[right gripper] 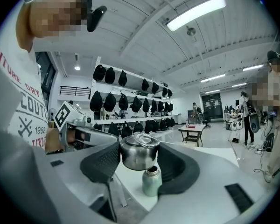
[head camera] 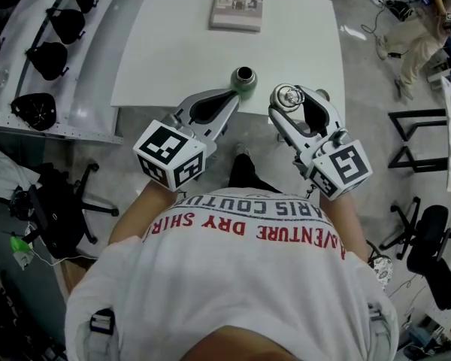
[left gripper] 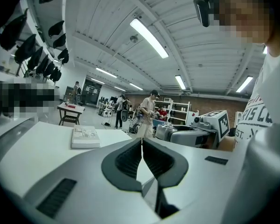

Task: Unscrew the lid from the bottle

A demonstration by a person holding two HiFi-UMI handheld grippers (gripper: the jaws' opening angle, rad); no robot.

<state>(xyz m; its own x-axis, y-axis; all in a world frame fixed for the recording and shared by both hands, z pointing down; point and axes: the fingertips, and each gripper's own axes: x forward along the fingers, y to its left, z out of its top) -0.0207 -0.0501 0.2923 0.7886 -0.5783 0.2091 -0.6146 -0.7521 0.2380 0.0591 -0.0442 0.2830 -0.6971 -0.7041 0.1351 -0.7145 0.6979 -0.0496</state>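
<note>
Two grippers at white table (head camera: 173,51) front edge. Left gripper (head camera: 235,95) shut, empty, tips just beside open green bottle (head camera: 244,80), maybe touching. Right gripper (head camera: 293,100) clamping silver lid (head camera: 287,95). Lid-bottle gap visible only in right gripper view.

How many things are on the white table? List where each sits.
2: green bottle at the near edge, book at the far edge; part of the near edge is hidden.

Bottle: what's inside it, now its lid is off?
Only a dark hole shows through the open mouth of the green bottle; whatever is deeper inside is hidden by its walls.
</note>
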